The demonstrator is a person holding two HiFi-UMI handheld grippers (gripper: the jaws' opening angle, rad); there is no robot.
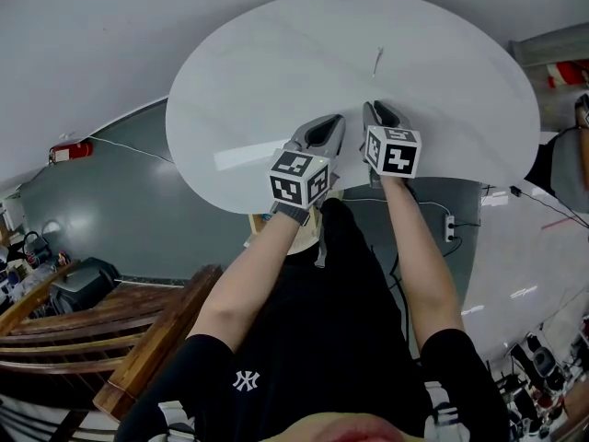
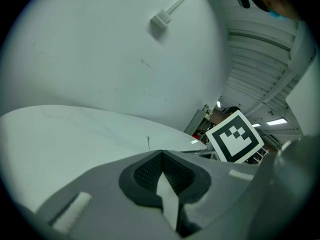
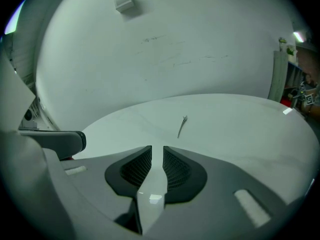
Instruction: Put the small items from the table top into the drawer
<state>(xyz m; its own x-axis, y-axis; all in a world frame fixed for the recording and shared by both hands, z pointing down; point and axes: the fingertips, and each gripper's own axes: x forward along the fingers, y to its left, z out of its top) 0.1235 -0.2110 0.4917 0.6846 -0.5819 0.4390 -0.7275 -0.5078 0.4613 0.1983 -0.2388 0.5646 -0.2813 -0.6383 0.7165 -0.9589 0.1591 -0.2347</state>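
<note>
A thin dark pin-like item (image 1: 378,60) lies alone on the round white table (image 1: 267,81), toward its far side. It also shows as a small sliver (image 2: 148,141) ahead in the left gripper view and as a sliver (image 3: 182,126) just beyond the jaws in the right gripper view. My left gripper (image 1: 327,129) hovers over the table's near part, its tips (image 2: 160,153) touching, with nothing held. My right gripper (image 1: 385,111) hangs beside it, jaws a narrow slit apart (image 3: 157,149) and empty. The item lies ahead of both, apart from them.
The table's near edge curves just behind the grippers, above the person's legs. A wooden bench (image 1: 138,339) stands at the lower left, and a power strip (image 1: 450,227) lies on the floor at the right. A cable box (image 3: 123,2) is on the wall beyond the table.
</note>
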